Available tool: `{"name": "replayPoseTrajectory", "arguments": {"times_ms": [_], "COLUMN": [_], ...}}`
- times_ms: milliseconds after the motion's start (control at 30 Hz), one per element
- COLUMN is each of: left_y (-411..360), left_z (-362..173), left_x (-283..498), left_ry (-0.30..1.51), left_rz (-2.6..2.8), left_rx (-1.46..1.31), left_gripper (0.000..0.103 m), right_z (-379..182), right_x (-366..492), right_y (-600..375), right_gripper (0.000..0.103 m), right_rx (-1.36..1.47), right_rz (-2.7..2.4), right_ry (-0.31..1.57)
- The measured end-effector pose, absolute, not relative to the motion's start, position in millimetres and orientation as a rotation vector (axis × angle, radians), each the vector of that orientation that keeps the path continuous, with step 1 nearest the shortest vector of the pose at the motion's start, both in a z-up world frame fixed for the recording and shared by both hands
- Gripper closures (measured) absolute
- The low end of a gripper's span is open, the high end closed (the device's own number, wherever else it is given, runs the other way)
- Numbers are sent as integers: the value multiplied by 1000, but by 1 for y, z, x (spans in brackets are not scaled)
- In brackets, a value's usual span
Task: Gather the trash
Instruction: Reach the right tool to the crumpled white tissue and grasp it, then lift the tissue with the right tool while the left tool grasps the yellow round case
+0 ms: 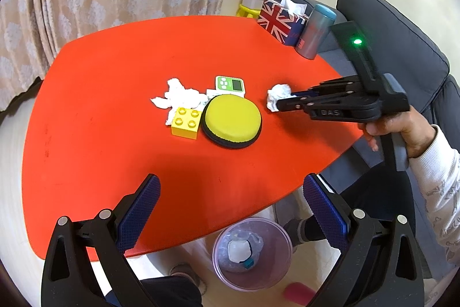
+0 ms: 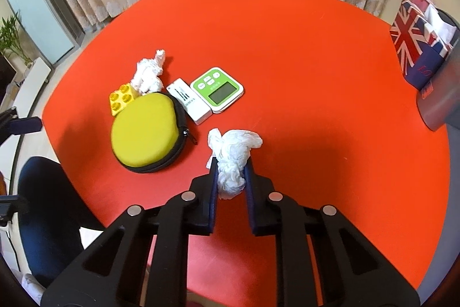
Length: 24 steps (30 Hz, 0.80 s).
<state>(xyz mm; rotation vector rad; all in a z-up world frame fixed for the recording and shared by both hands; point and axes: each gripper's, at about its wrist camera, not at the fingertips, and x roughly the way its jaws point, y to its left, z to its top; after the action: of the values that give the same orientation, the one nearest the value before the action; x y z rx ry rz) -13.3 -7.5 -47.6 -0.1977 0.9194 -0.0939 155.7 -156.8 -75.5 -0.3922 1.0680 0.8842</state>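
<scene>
A crumpled white tissue point(image 2: 234, 156) sits between the blue pads of my right gripper point(image 2: 231, 163), which is shut on it at the table surface; it also shows in the left wrist view point(image 1: 277, 97) at the right gripper's point(image 1: 280, 102) tip. A second crumpled tissue point(image 1: 178, 98) lies by the yellow brick; it shows in the right wrist view point(image 2: 149, 72) too. My left gripper point(image 1: 230, 192) is open and empty above the table's near edge. A clear pinkish trash bin point(image 1: 251, 252) with some waste stands on the floor below it.
On the red table point(image 1: 115, 163): a yellow toy brick point(image 1: 186, 121), a round yellow zip case point(image 1: 232, 121), a green timer point(image 1: 230, 84), a small white box point(image 2: 189, 99), a Union Jack tissue box point(image 1: 280, 19) and a grey bottle point(image 1: 314, 30). A grey sofa point(image 1: 402, 42) lies right.
</scene>
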Motion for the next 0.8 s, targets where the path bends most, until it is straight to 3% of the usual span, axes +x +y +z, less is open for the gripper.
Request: {"name": "replayPoseTrajectory", "arguments": {"times_ms": [800], "left_y": [-19], "left_z": [-55], "left_x": [55], "left_ry": [989], "left_rz": [-164], "left_rx": [-103], "left_gripper": [8], "right_z": [-40], "right_x": [144], "right_y": [-196], "right_gripper": [87], "right_rx": [-314], "right_rz": [863], "right_ry": [1032]}}
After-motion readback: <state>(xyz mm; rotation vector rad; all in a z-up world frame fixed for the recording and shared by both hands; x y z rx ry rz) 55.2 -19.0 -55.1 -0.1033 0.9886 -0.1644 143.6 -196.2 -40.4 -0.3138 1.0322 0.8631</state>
